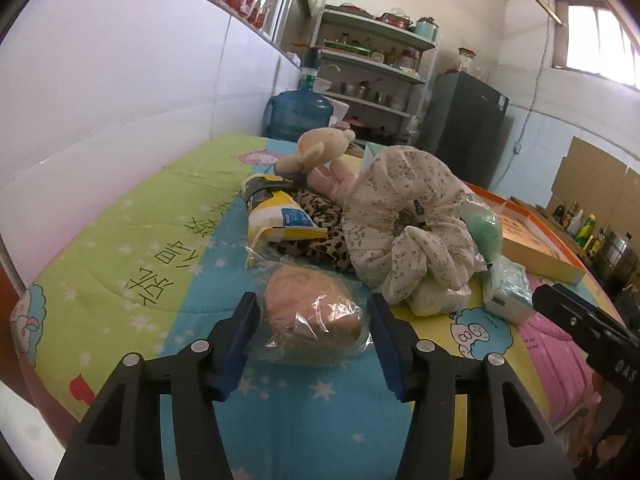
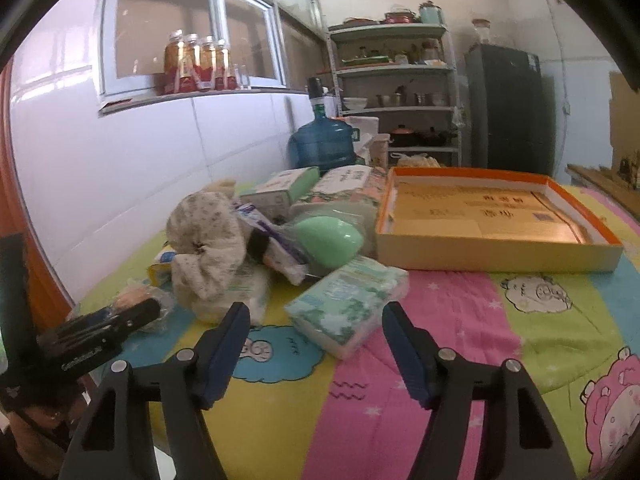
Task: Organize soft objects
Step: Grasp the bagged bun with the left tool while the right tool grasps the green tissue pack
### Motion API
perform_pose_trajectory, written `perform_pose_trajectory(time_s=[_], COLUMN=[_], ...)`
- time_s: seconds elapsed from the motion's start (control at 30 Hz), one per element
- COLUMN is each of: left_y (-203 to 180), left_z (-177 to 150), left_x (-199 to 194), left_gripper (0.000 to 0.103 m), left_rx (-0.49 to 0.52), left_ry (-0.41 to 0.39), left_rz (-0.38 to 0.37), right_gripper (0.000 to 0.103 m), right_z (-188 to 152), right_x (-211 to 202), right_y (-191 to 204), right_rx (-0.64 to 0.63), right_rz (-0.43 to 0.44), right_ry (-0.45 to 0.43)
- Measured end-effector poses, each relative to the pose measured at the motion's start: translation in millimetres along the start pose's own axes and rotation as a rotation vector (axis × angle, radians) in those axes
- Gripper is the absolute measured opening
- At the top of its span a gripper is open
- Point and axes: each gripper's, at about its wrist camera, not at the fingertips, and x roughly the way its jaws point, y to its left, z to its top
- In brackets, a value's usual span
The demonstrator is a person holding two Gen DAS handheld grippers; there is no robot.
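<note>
On the bed: a bright cartoon quilt in green, blue, yellow and pink carries every item.
Cardboard tray: orange-rimmed and shallow, it lies at the far right of the quilt, apart from the pile.
Pile of soft things: a floral fabric ring cushion leans in the middle, with a leopard-print cloth and a yellow and white packet to its left, a beige plush toy behind, and a green egg-shaped item at its right.
Tissue pack: pale green and soft, it lies flat on the pink and yellow stripes, just ahead of the right gripper.
Pink bagged ball: a fuzzy pink lump in a clear plastic bag, it rests on the blue stripe between the jaws of the left gripper.
Left jaws: partly closed, with the blue pads at the bag's two sides and touching the plastic; whether they squeeze the ball itself cannot be told.
Right jaws: partly spread, with the near corner of the tissue pack reaching between the tips, and the pads clear of the pack.
</note>
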Motion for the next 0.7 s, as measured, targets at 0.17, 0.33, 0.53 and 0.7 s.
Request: perform_pose_trajectory(time_s=[0.17,0.33,0.53,0.7], left_y=[-3.3,-6.3,-1.9,0.8], left_z=[-2.6,-2.2,-2.2,-2.7], left_x=[-13.5,-20.2,-27.5,-27.9], left_gripper=[0.056,0.054,0.054,0.054], left_rx=[0.012,0.028,0.01,-0.001], left_ry=[-0.046,-0.077,-0.094,-0.092], left_rz=[-0.011,-0.023,-0.034,-0.041], right_gripper=[0.069,0.071,0.076,0.076], right_z=[-0.3,-3.0,-2.0,4.9], right_x=[7.2,19.8,40.4,51.6], right_y=[-10.7,-13.0,-7.2,-0.5], right_rx=[0.039,0.068,0.09,0.091], right_rz=[-0.024,-0.019,-0.043,-0.096], right_ry=[0.029,0.076,0.126,0.114])
